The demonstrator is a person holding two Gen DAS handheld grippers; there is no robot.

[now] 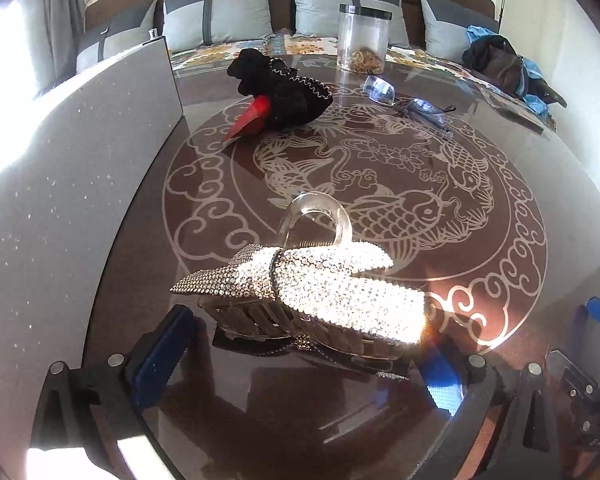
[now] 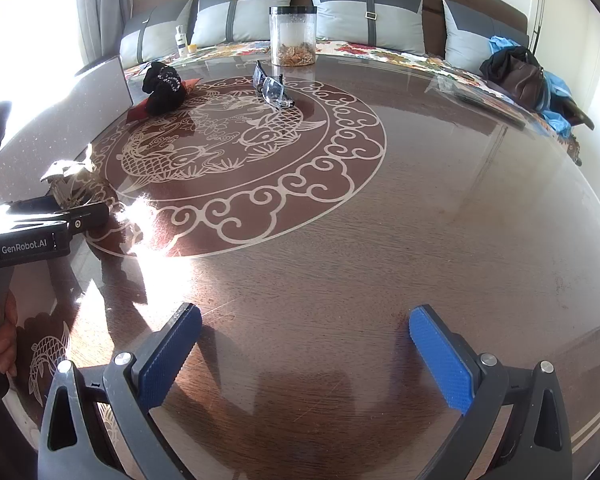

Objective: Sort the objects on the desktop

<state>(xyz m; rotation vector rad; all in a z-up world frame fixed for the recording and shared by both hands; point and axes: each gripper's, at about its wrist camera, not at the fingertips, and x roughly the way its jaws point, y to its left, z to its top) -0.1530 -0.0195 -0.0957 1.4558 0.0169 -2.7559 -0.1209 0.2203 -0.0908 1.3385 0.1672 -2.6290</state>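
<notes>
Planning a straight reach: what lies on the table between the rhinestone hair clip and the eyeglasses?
Left wrist view: only bare patterned tabletop between rhinestone hair clip and eyeglasses.

Desk (image 2: 380, 240), right half: bare wood from the near edge to the far rim, open passage before the right hand-held gripper (image 2: 306, 354). Obstacles, left and far side: grey box (image 1: 80, 160) along the left edge, rhinestone hair clip (image 1: 320, 280) just ahead of the left hand-held gripper (image 1: 300, 360), black scrunchie (image 1: 288, 88), glasses (image 1: 404, 100), clear jar (image 1: 364, 36) at the rear. Lanes remain open between scrunchie, glasses and clip across the fish medallion.

Two low wrist views, shared table (image 2: 380, 240)
</notes>
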